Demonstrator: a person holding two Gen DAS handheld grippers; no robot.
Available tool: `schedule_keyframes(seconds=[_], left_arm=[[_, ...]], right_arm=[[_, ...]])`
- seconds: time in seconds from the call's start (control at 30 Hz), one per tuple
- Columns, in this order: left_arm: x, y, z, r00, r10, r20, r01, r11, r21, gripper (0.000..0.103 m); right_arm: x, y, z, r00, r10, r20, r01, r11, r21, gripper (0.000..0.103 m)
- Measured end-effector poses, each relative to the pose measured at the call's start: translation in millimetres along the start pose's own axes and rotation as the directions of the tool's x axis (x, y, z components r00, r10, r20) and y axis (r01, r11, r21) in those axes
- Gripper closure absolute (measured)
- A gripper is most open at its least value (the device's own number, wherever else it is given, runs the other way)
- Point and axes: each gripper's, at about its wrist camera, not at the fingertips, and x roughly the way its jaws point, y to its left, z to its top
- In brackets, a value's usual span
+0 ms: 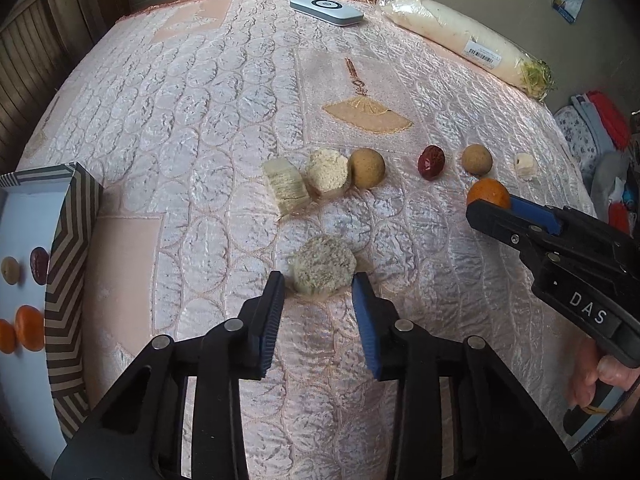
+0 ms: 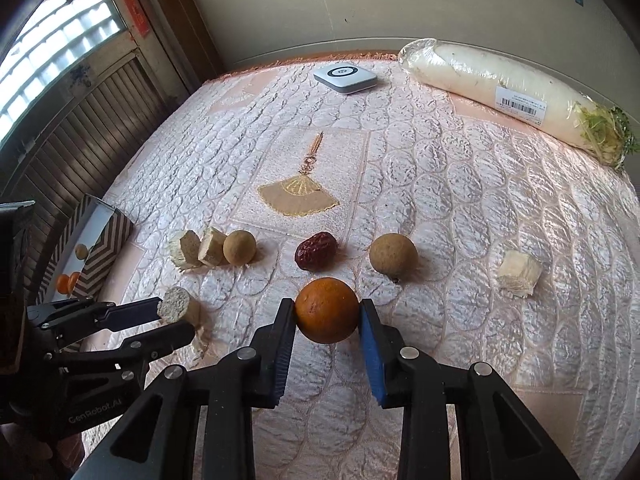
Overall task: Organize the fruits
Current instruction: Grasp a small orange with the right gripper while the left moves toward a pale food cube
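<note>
My left gripper (image 1: 319,280) is shut on a pale fibrous chunk (image 1: 323,270) that rests on the quilted bed cover; its pads touch both sides of it. In the right wrist view that chunk (image 2: 174,304) sits between the left gripper's fingertips. A small orange (image 2: 326,310) is held on the cover by my right gripper (image 2: 326,305), shut with a pad against each side. Behind lie two more pale chunks (image 1: 286,188), a brown round fruit (image 1: 366,168), a red date (image 1: 431,161), a second brown fruit (image 1: 476,159) and a small pale piece (image 1: 525,165).
A striped box (image 1: 66,264) stands at the left edge and holds two oranges, a red date and a brown fruit. A wrapped white radish (image 1: 464,40) and a white flat device (image 1: 326,9) lie at the far side. Folded clothes (image 1: 592,124) are off the right edge.
</note>
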Motion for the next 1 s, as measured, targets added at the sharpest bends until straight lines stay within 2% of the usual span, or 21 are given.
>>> schedule_keyframes(seconds=[0.27, 0.43, 0.6, 0.7, 0.83, 0.93, 1.0], left_arm=[[-14.8, 7.3, -5.3, 0.999, 0.033, 0.011, -0.033, 0.999, -0.014, 0.074], [-32.0, 18.8, -6.5, 0.998, 0.055, 0.032, -0.054, 0.998, -0.033, 0.084], [-44.4, 38.8, -10.3, 0.997, 0.065, 0.047, -0.061, 0.996, -0.071, 0.084], [-47.2, 48.9, -14.5, 0.998, 0.035, 0.045, -0.031, 0.996, -0.086, 0.084], [-50.4, 47.7, -15.7, 0.998, -0.042, 0.055, 0.046, 0.996, -0.072, 0.083], [-49.4, 37.1, -13.7, 0.998, -0.043, 0.056, 0.045, 0.998, -0.035, 0.081], [-44.8, 32.0, -11.0, 0.998, -0.031, 0.048, 0.032, 0.999, -0.019, 0.068]], right_arm=[[-16.8, 14.9, -8.4, 1.000, 0.015, 0.016, -0.015, 1.000, -0.005, 0.072], [-21.4, 33.6, -6.3, 0.999, 0.027, 0.021, -0.027, 0.999, -0.025, 0.072], [-21.3, 60.7, -1.4, 0.999, 0.047, 0.027, -0.045, 0.996, -0.074, 0.072], [-21.0, 69.3, -1.5, 0.998, 0.053, 0.025, -0.051, 0.995, -0.086, 0.072], [-22.2, 70.7, -2.8, 0.999, 0.047, 0.024, -0.045, 0.995, -0.085, 0.072], [-20.6, 65.7, -4.9, 0.999, 0.044, 0.014, -0.043, 0.997, -0.069, 0.072], [-19.7, 63.7, -7.4, 0.999, 0.039, 0.006, -0.039, 0.997, -0.062, 0.072]])
